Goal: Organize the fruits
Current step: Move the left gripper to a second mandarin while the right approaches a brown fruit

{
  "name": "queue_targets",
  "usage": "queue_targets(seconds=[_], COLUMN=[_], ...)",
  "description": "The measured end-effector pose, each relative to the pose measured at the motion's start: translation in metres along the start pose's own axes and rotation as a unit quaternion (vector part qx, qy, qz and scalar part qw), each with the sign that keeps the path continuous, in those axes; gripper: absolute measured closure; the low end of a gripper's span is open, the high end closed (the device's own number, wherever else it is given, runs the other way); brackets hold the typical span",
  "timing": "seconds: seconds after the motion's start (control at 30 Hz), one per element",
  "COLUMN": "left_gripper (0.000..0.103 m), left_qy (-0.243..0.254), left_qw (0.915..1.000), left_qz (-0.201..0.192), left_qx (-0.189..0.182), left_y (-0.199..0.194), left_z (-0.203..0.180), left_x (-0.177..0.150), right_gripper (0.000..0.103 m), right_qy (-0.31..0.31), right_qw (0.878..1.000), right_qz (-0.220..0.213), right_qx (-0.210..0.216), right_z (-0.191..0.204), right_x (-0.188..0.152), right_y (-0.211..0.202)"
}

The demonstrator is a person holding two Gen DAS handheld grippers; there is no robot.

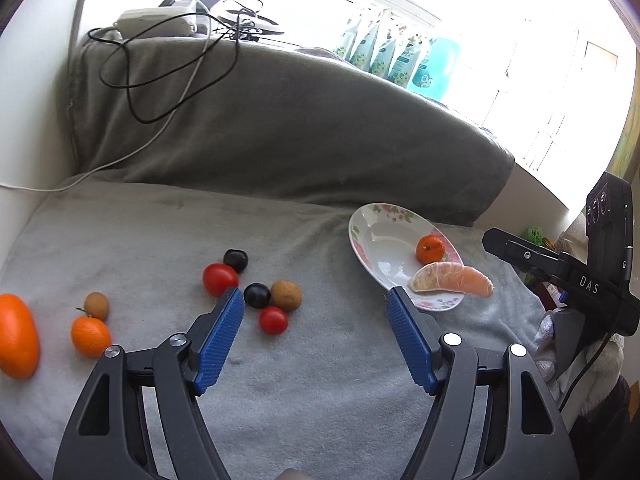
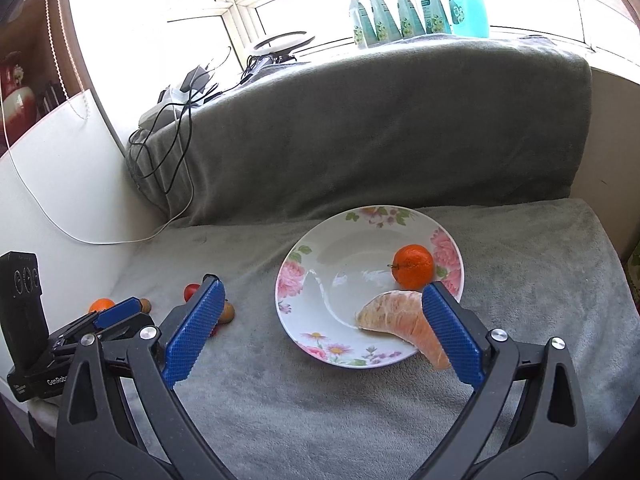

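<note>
A floral plate (image 1: 372, 236) (image 2: 316, 280) on the grey blanket holds a small tangerine (image 1: 430, 249) (image 2: 413, 266) and a peeled citrus segment (image 1: 452, 279) (image 2: 400, 316) hanging over its rim. Left of it lie two cherry tomatoes (image 1: 219, 279), two dark grapes (image 1: 257, 295), a brown longan (image 1: 286, 295), another longan (image 1: 97, 305), a small tangerine (image 1: 90, 336) and a large orange fruit (image 1: 16, 336). My left gripper (image 1: 314, 312) is open and empty above the blanket, between the fruit cluster and the plate. My right gripper (image 2: 320, 312) is open and empty over the plate's near side.
A grey-covered backrest (image 1: 280, 120) rises behind the seat, with cables (image 1: 160, 76) and a power adapter (image 1: 156, 22) on top. Blue-green pouches (image 2: 400, 8) stand on the windowsill. A white panel (image 2: 60, 184) bounds the left side. The right gripper's body (image 1: 580, 276) shows at the right edge.
</note>
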State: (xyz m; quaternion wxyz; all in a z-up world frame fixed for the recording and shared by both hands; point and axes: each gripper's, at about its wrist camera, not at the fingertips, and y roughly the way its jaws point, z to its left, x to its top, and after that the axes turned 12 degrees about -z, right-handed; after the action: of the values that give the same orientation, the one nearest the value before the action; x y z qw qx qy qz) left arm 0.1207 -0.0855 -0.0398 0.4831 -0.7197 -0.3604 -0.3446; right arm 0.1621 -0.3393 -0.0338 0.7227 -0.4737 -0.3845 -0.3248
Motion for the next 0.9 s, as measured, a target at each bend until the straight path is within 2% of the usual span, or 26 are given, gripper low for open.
queue_targets(seconds=[0.27, 0.47, 0.9], left_gripper=[0.03, 0.03, 0.03], left_qy=[-0.027, -0.047, -0.072], left_qw=[0.9985, 0.9961, 0.991], left_qz=[-0.013, -0.007, 0.001], left_qx=[0.046, 0.074, 0.113], left_y=[-0.024, -0.03, -0.036], left_z=[0.041, 0.068, 0.106], left_x=[-0.005, -0.012, -0.028], right_gripper=[0.002, 0.002, 0.005], right_qy=[-0.038, -0.075, -0.083], right_qw=[0.999, 0.995, 0.988], right_qz=[0.017, 0.042, 0.099], right_qx=[0.035, 0.059, 0.085], right_z=[0.034, 0.062, 0.094], right_x=[0.0, -0.006, -0.031], right_y=[0.017, 0.038, 0.086])
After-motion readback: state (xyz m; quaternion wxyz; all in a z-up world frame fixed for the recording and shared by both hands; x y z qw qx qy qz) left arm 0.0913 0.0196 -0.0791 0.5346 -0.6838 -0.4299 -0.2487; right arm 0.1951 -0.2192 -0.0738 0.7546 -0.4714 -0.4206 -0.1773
